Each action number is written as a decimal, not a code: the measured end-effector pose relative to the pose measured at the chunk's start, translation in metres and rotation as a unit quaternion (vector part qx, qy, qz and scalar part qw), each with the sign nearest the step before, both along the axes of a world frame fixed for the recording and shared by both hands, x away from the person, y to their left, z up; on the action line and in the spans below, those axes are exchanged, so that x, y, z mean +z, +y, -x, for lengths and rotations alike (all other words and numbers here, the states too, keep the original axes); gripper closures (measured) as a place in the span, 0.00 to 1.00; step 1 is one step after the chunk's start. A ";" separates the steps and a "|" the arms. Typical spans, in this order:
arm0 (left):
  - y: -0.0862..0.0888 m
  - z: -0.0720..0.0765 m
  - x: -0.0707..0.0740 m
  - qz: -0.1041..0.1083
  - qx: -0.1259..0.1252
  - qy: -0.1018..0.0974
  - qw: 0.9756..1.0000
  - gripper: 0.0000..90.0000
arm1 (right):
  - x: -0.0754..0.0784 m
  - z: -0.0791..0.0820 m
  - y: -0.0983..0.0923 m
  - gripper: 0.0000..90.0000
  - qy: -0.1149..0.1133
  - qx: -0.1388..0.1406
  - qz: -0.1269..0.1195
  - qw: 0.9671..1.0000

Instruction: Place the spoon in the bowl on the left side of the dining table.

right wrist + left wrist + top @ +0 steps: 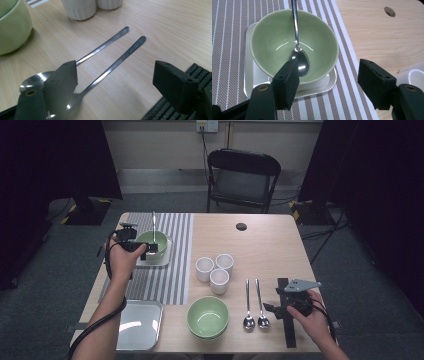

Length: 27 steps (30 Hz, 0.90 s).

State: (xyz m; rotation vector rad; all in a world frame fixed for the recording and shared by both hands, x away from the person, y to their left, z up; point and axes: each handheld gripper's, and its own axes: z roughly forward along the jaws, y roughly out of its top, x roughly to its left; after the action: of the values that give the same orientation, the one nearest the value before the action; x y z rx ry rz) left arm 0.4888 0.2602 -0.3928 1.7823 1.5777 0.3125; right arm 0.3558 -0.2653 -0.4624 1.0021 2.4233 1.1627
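A green bowl (272, 37) sits on a small silver tray (248, 77) on the striped placemat (229, 25). A metal spoon (296, 37) rests in it, handle leaning over the far rim. My left gripper (328, 68) hovers open just in front of this bowl (159, 240), with nothing between its jaws; in the high view this gripper (146, 248) is at the mat's left. My right gripper (115, 68) stands open low over the table at the front right (270, 308). Two spoons (105, 45) (120, 58) lie side by side before it, their bowls by its left jaw.
Three white cups (215, 269) cluster mid-table. Stacked green bowls (208, 316) stand at the front centre and a larger silver tray (140, 322) at the front left. A black strip (287, 330) lies under the right hand. A black chair (242, 180) stands beyond the far edge.
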 end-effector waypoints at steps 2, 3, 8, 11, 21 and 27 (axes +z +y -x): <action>-0.001 0.001 0.000 0.002 -0.004 0.004 1.000 0.38 | 0.000 0.001 -0.002 0.21 -0.001 -0.001 0.001 1.000; -0.001 0.001 -0.001 0.001 -0.003 0.002 1.000 0.37 | 0.000 0.001 -0.003 0.21 0.000 -0.002 0.002 1.000; -0.001 0.004 0.000 0.002 -0.004 0.001 1.000 0.37 | 0.000 0.002 -0.010 0.21 -0.003 -0.009 0.004 1.000; -0.002 0.006 0.000 0.004 -0.007 0.001 1.000 0.37 | 0.001 0.003 -0.013 0.21 -0.005 -0.013 0.007 1.000; -0.004 0.012 0.002 0.007 -0.012 0.000 1.000 0.37 | 0.002 0.002 -0.021 0.22 -0.011 -0.023 0.014 1.000; -0.005 0.015 0.003 0.009 -0.013 -0.004 1.000 0.37 | 0.002 0.002 -0.027 0.22 -0.010 -0.034 0.014 0.999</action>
State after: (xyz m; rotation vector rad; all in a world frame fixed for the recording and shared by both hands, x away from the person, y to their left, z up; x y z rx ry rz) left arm 0.4741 0.2549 -0.3901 1.7855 1.5456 0.2916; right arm 0.3536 -0.2922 -0.4600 1.0508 2.3649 1.1090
